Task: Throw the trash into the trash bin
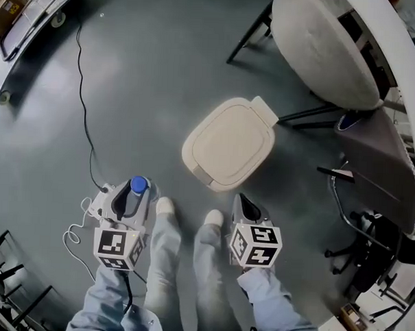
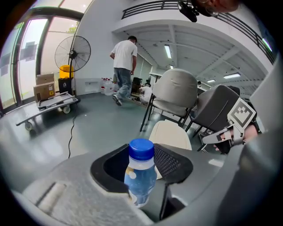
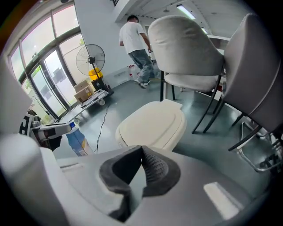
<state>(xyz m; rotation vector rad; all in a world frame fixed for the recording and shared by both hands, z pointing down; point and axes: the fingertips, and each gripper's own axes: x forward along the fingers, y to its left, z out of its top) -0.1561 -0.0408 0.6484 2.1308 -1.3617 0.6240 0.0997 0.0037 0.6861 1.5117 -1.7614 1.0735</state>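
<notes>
My left gripper (image 1: 133, 194) is shut on a small clear plastic bottle (image 2: 140, 178) with a blue cap (image 1: 138, 186), held upright between its black pads. The cream trash bin (image 1: 229, 143) stands on the grey floor just ahead with its lid closed; it also shows beyond the bottle as the bin (image 2: 170, 134) and as the bin (image 3: 153, 124). My right gripper (image 1: 244, 203) hangs near the bin's front edge, its jaws (image 3: 142, 150) shut with nothing in them. From the right gripper view the bottle (image 3: 77, 139) shows at the left.
Two chairs (image 1: 322, 46) stand behind and right of the bin. A black cable (image 1: 83, 108) runs over the floor at the left. A wheeled cart (image 2: 46, 106) and a fan (image 2: 72, 54) stand far off, near a person (image 2: 123, 66). My shoes (image 1: 166, 207) are between the grippers.
</notes>
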